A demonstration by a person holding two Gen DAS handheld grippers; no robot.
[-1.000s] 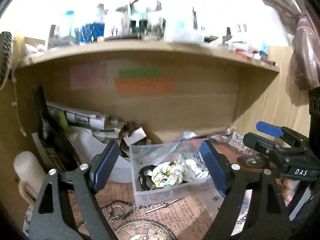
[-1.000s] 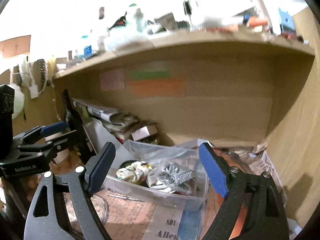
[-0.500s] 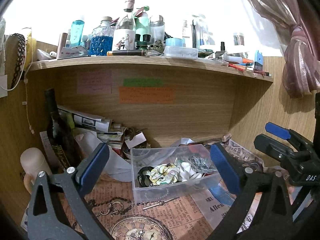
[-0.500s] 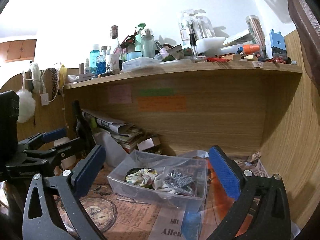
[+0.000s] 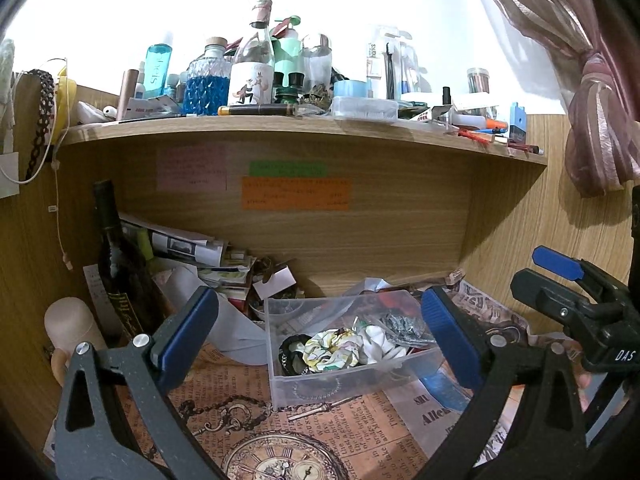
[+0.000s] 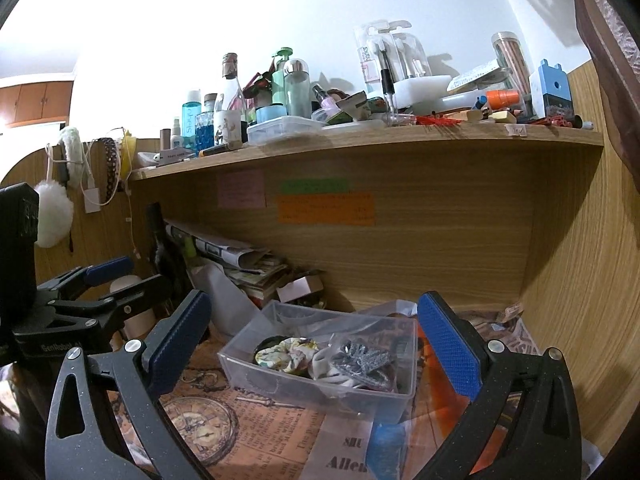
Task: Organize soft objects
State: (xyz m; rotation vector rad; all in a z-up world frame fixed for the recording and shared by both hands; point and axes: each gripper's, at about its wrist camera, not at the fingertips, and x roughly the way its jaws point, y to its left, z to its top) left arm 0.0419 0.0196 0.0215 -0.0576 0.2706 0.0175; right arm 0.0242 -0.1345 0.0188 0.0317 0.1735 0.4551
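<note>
A clear plastic box (image 5: 312, 384) stands on the desk under the shelf; it also shows in the right wrist view (image 6: 280, 384). It holds a yellow-white floral scrunchie (image 5: 330, 350) (image 6: 286, 354), a black scrunchie (image 5: 290, 350), a white one (image 5: 376, 344) and a silver glitter piece (image 6: 364, 358). My left gripper (image 5: 320, 332) is open and empty, held back from the box. My right gripper (image 6: 316, 332) is open and empty, also short of the box. Each gripper shows at the edge of the other's view.
A cluttered upper shelf (image 5: 304, 128) carries bottles and stationery. Under it stand a dark wine bottle (image 5: 116, 272), stacked papers (image 5: 192, 248) and a beige roll (image 5: 70, 324). The desk is covered with vintage newspaper print (image 5: 304, 440). A wooden side wall (image 6: 580, 280) stands at the right.
Both grippers have pulled back and tilted up from the box, so the upper shelf now shows. Both stay open and empty. The box's contents have not moved.
</note>
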